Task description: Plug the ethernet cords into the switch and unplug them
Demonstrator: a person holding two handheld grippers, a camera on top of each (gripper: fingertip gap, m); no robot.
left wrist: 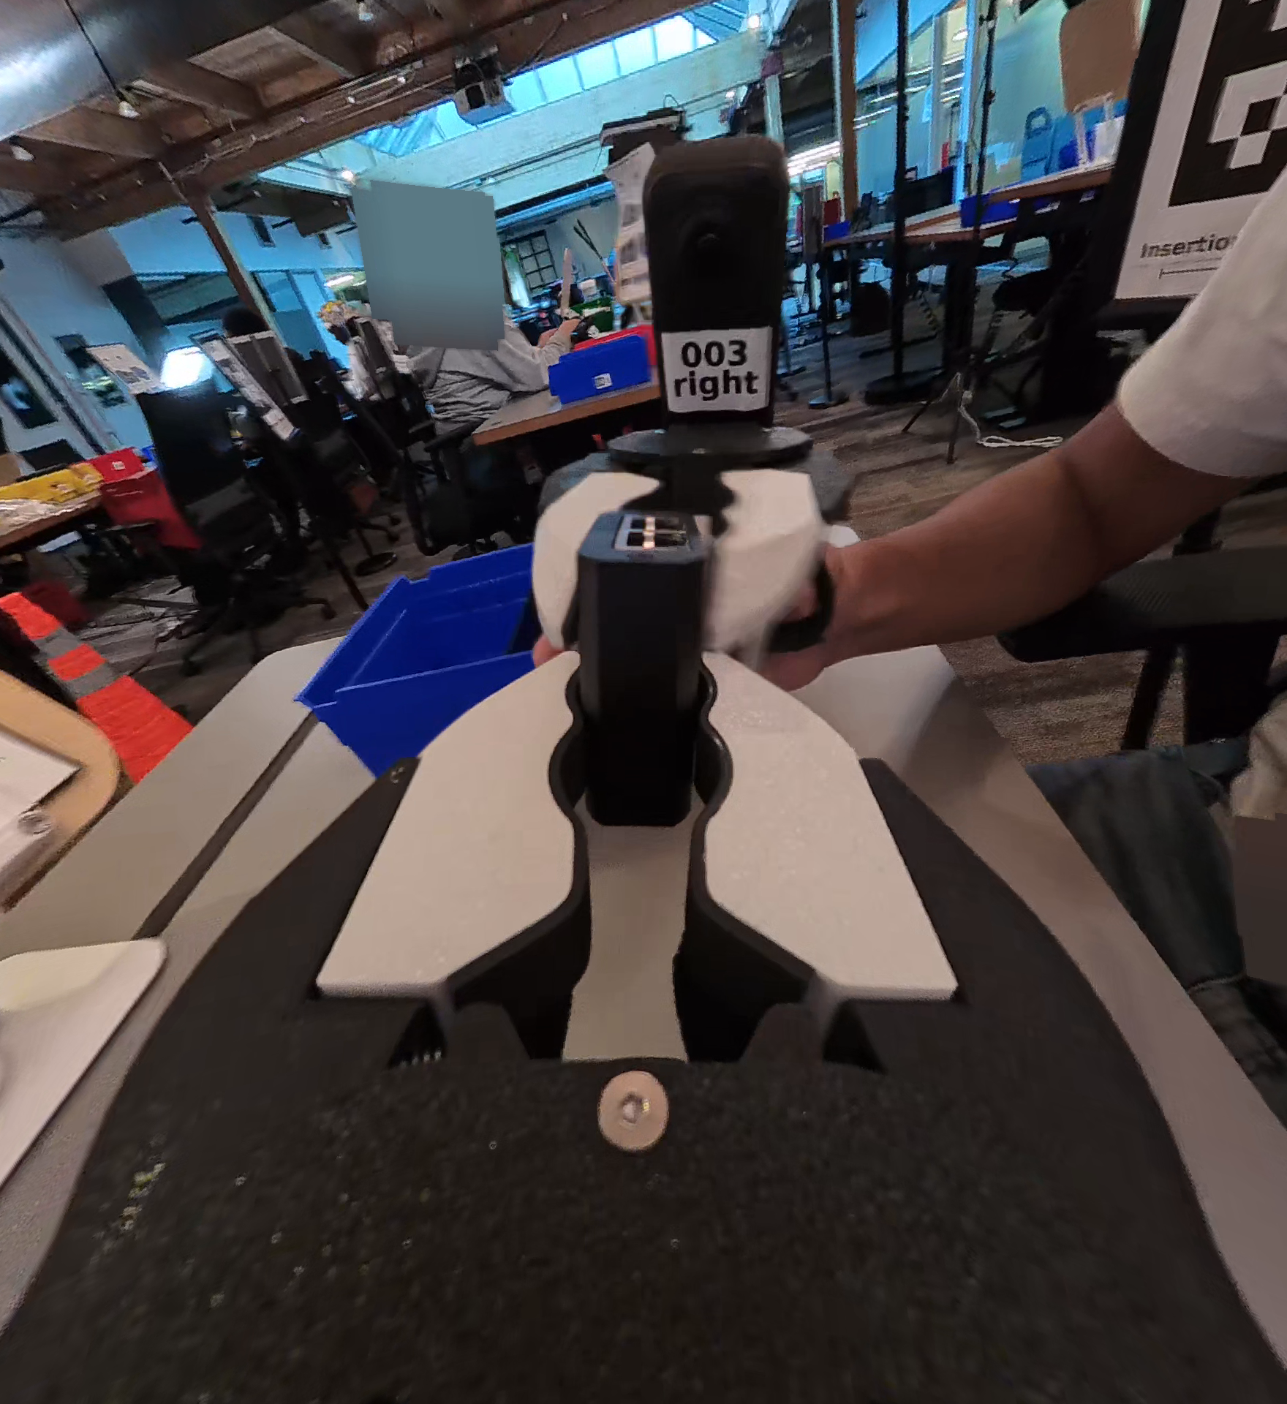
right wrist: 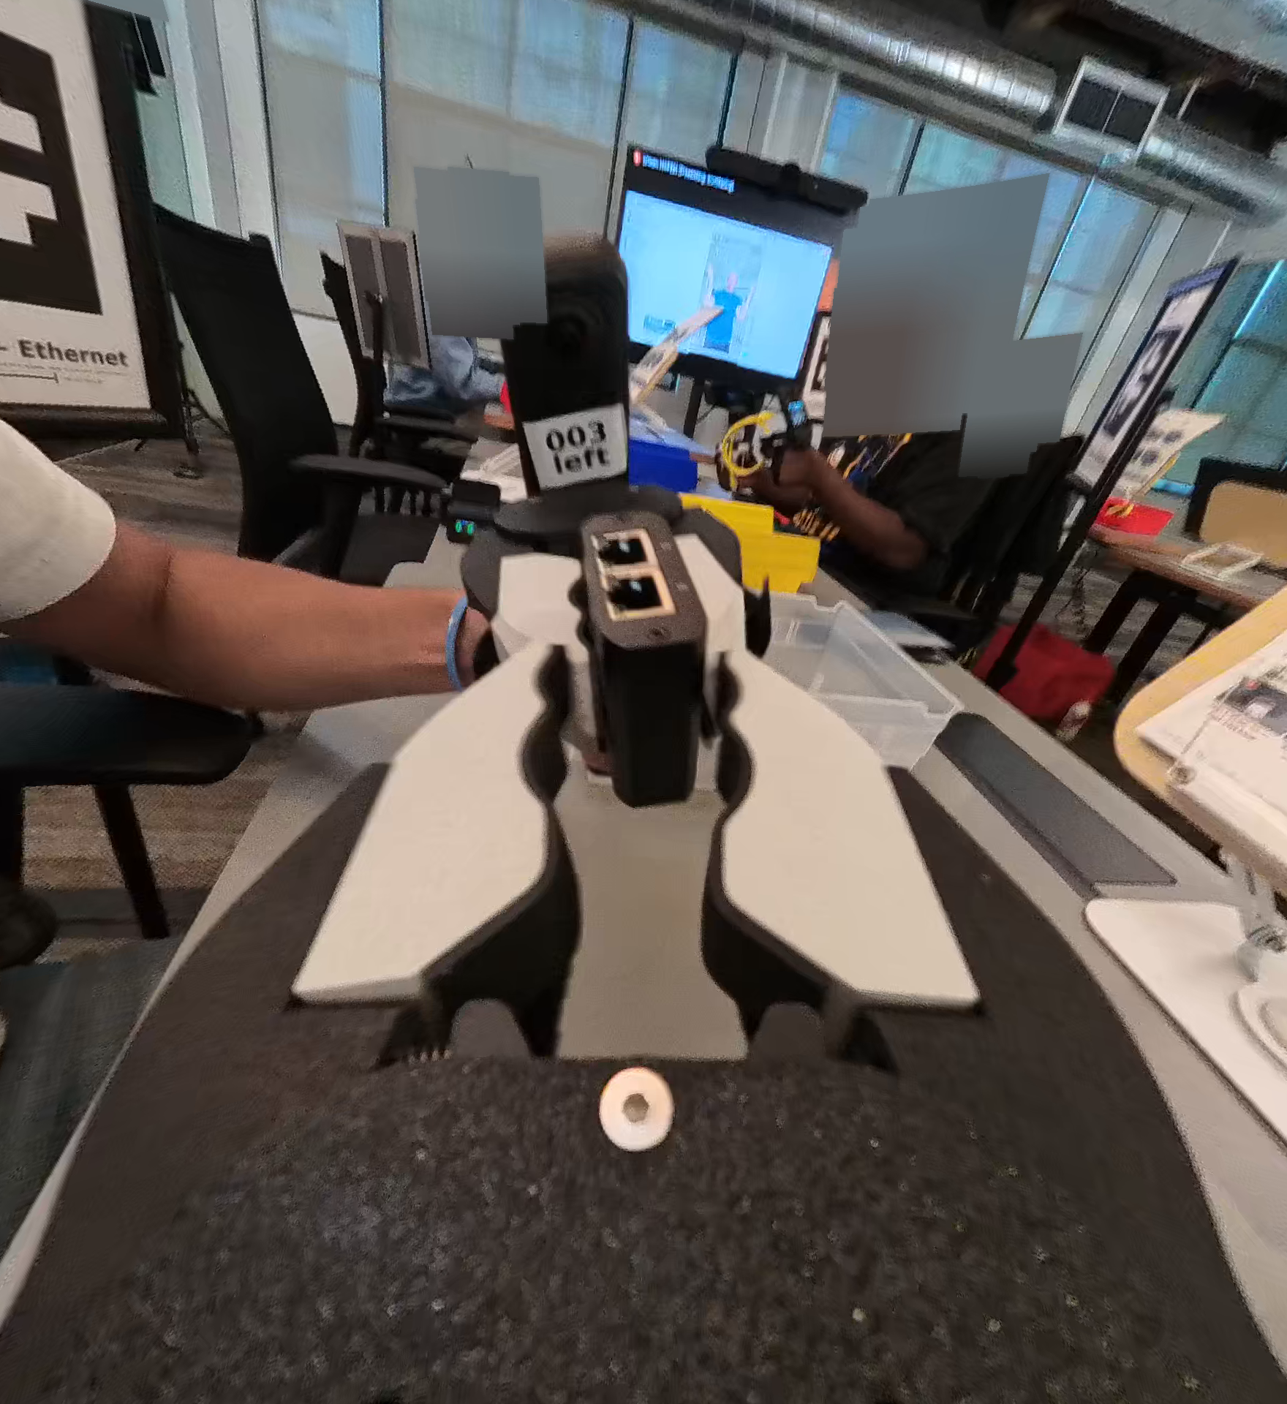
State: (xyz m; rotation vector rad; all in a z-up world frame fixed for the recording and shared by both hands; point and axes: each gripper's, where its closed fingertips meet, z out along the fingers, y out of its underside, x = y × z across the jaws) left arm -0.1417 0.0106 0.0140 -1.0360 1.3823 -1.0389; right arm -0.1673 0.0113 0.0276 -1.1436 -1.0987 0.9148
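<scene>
Switch update: it's a small black box standing on end between both of my grippers, over the grey table. The end with the two ports faces up. The grippers come at it from opposite sides, nose to nose.

My left gripper is the one that has it. Both white fingers are clamped against the sides of the box low down, with the dark pads hugging it and no daylight on either side.

My right gripper is only partly closed around the same box. In the right wrist view there's a clear sliver of space between the switch and the finger to its left. The other finger sits much closer, but I can't call it touching. So that one is spread around the switch without pinching it. The box also leans a bit in that view.

From the left camera, my right hand and its gripper look smeared behind the top of the switch.

A blue bin sits on the table just past my left gripper, and a clear plastic tub is on the other side. I can't tell whether the switch's bottom end is touching the table.
</scene>
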